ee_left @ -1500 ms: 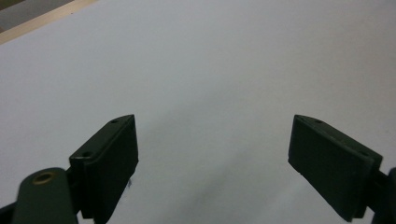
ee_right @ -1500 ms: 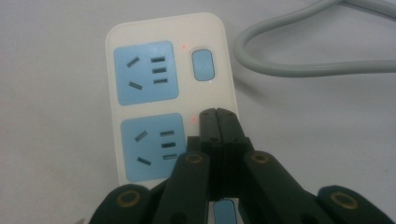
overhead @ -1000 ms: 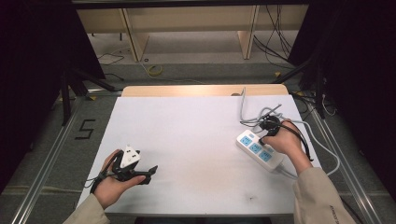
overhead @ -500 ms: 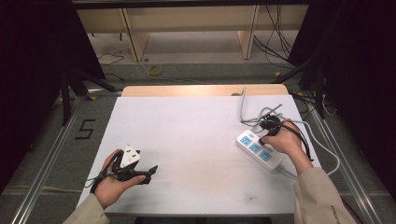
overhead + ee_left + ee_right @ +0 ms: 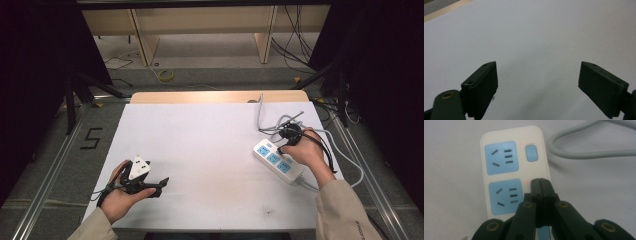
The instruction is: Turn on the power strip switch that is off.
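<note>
On the white table [image 5: 210, 150], seen from the high view: one power strip [image 5: 278, 162] is lying at the right side, near the front, with one grey cable [image 5: 345, 165] looping behind and beside it. One right tool [image 5: 289, 136] is being held over the strip's far end by one hand [image 5: 305, 150]. One left tool [image 5: 150, 186] is resting at the front left in the other hand [image 5: 120, 197], well apart from the strip, its jaws pointing toward the table's middle.

Left gripper view: the left tool [image 5: 537, 82] is standing with its two black jaws spread wide, nothing between them, one bare stretch of table [image 5: 536, 32] lying ahead.

Right gripper view: the right tool [image 5: 540, 184] is showing both jaws pressed together, gripping nothing, the tips sitting at the strip's [image 5: 511, 152] right edge by the second socket [image 5: 505, 196]. Count: two blue sockets are showing in full, the first socket [image 5: 501, 157] being the farther one; one blue switch [image 5: 531, 152]; two small red lamps, one [image 5: 521, 144] by the switch and one [image 5: 527, 181] just beside the jaw tips. The tips appear to be covering a second switch; contact cannot be told.

Judgement: the step looks like pressing that switch. Doing it well is calling for a straight, light, centred push with the jaws kept together, so the strip is not sliding or tipping.
</note>
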Demonstrator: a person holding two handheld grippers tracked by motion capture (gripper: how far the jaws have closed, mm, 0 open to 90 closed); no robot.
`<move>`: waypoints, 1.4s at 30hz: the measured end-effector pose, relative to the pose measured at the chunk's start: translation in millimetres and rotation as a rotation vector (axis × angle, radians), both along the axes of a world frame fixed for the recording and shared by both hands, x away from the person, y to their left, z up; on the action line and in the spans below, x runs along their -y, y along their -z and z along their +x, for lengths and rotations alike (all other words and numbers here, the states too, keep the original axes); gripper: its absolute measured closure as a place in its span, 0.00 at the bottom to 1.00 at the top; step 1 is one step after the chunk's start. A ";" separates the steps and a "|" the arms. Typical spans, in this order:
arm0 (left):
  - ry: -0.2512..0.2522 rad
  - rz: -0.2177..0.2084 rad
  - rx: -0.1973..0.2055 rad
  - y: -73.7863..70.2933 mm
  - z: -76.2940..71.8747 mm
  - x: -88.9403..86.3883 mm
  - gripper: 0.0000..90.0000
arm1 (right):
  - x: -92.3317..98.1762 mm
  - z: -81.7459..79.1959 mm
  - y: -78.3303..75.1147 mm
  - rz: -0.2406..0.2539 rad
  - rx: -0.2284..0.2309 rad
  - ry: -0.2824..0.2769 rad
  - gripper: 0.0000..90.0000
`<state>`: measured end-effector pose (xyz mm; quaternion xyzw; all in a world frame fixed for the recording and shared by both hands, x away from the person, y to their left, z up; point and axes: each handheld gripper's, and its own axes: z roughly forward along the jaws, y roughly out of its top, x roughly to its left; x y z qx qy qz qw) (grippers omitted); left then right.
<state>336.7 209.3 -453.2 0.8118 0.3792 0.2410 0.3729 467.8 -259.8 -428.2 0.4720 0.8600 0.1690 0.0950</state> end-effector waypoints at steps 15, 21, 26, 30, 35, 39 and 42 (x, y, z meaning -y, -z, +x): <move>-0.001 0.001 0.001 -0.1 -0.4 -0.1 0.17 | 2.2 -11.4 -14.9 0.094 0.105 0.010 0.98; -0.003 0.001 -0.001 -0.2 -0.8 -0.9 0.17 | -0.6 -18.6 -15.0 0.138 0.127 -0.013 0.94; -0.004 0.000 0.001 0.0 -1.2 -0.2 0.17 | -0.2 -28.1 -15.5 0.162 0.158 -0.023 0.89; -0.002 0.004 0.001 0.0 -0.9 0.0 0.17 | -0.8 -36.7 -15.9 0.181 0.181 -0.023 0.86; -0.004 0.001 0.001 0.0 -1.3 -0.1 0.17 | -3.1 -45.6 -17.5 0.209 0.224 -0.039 0.78; -0.002 0.001 0.000 0.0 -1.4 -0.1 0.17 | -4.3 -53.0 -17.6 0.228 0.242 -0.047 0.71; -0.003 0.001 0.000 -0.1 -1.5 0.0 0.17 | -4.3 -58.3 -16.8 0.244 0.249 -0.048 0.67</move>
